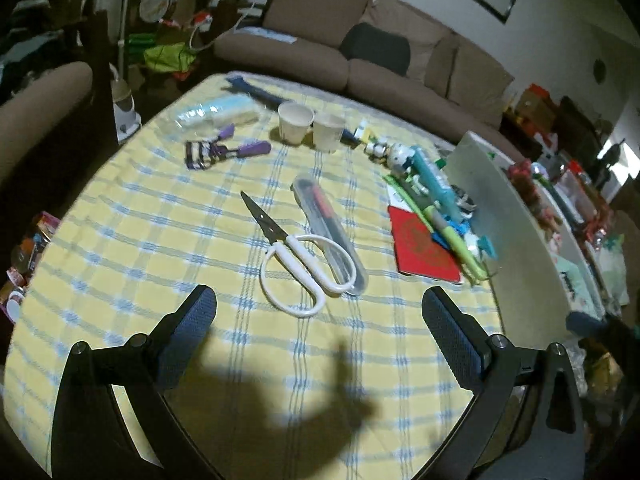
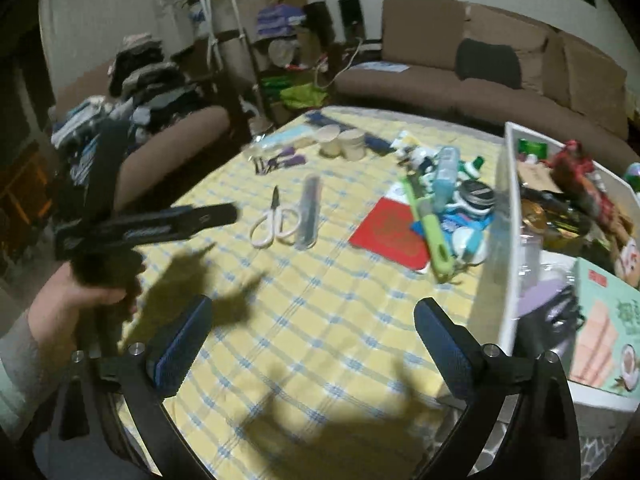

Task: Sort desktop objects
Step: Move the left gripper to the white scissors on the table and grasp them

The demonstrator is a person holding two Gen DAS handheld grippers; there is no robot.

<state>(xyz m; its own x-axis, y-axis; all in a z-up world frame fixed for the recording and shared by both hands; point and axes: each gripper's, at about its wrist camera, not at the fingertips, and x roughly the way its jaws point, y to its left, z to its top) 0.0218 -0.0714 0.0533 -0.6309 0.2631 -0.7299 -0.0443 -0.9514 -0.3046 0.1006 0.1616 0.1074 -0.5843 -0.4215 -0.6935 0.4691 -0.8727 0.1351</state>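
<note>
Both tools are spread wide and carry nothing: the left tool [image 1: 319, 320] hangs over the near part of the desk [image 1: 120, 240] with its fingers framing the white-handled scissors [image 1: 296, 256], and the right tool [image 2: 312, 332] hovers over bare checked cloth nearer the white box [image 2: 505, 216]. The scissors lie flat, blades pointing away, one handle loop touching the clear pen case [image 1: 328, 232] just beside them. The step in hand looks like picking up the scissors with the left tool. To do it well, I would come down over the narrow neck where the handles meet the blades, fingers set across it, so the case is not dragged along. Beyond lie a red booklet [image 1: 424, 248] under a heap of pens and small toys, two paper cups [image 1: 296, 122], a purple eyelash curler [image 1: 224, 148] and a wrapped packet. The right view alone shows inside the box, already crowded with packets and a red figure, and shows the left tool from outside, held in a hand [image 2: 76, 292]. The left view shows the scissors and case far more closely.
</note>
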